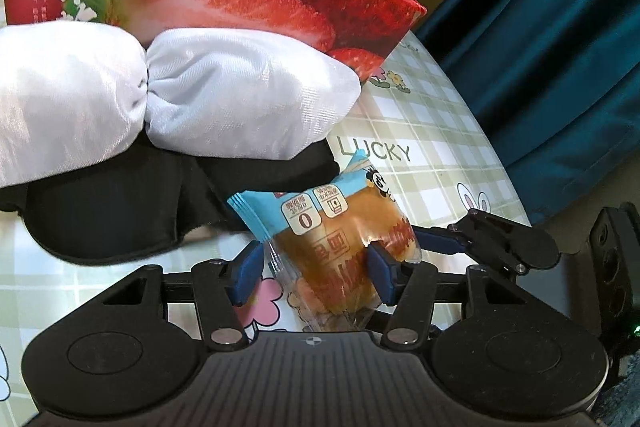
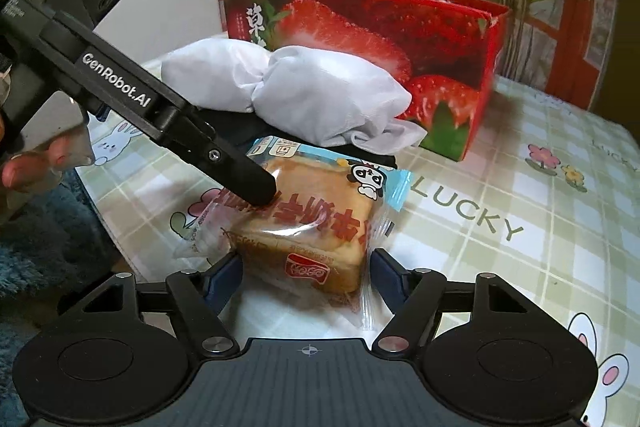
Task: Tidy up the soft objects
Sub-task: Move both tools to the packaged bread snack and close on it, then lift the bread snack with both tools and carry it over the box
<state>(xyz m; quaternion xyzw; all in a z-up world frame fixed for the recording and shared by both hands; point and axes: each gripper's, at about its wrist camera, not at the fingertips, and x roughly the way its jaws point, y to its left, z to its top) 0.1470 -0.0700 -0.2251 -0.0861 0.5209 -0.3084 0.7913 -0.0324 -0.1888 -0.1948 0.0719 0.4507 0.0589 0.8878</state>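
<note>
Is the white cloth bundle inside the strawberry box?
No, the white cloth bundle lies on the checked tablecloth in front of the red strawberry-printed box.

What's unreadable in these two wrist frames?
- Strawberry box interior: both views, walls block it.
- Black fabric item: left wrist view, white bundle covers most.
- Bread packet near end: right wrist view, gripper body hides it.
- Right gripper pad contact: wrapper obscures.

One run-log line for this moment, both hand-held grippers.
left hand-held gripper: astride bread packet, grip unclear | right hand-held gripper: astride same packet, grip unclear | white bundle: beside strawberry box
</note>
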